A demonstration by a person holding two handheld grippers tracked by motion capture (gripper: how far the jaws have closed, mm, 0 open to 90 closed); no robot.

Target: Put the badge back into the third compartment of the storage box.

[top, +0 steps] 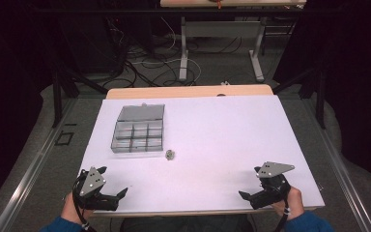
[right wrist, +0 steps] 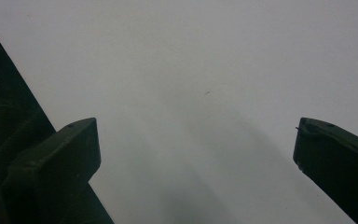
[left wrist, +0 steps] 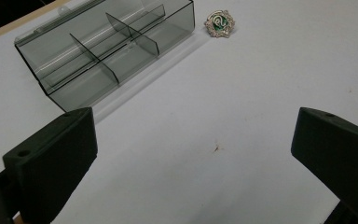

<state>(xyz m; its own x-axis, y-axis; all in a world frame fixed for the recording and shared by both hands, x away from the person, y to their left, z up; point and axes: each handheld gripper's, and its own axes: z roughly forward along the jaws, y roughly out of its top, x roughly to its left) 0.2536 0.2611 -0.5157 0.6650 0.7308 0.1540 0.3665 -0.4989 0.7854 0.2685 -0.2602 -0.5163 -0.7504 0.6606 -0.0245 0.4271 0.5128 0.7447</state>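
Left gripper (top: 107, 182): at the near left corner of the white surface (top: 222, 140), held in a hand in a blue sleeve, grey three-cornered plate on top. Jaws wide apart, nothing between them; in the left gripper view (left wrist: 191, 154) they frame bare white surface with a small brown speck.

Compartment box (top: 138, 129): clear grey plastic, on the left half of the surface, well ahead of the left gripper. Lid open and laid back on the far side. Interior split by dividers into a grid of small cells; the cells look empty, though the high view is too coarse to be sure. In the left gripper view (left wrist: 107, 46) the box sits at upper left, its dividers upright.

Brooch (top: 170, 154): small round ornament, silver-toned rim with a green centre, lying flat on the surface just off the near right corner of the box, not touching it. In the left gripper view (left wrist: 219, 23) it lies to the right of the box end.

Right gripper (top: 251, 187): at the near right corner of the surface, held in the other hand, grey plate on top. Jaws wide apart, holding nothing; the right gripper view (right wrist: 196, 154) shows plain white surface between them. Well apart from the brooch and box.
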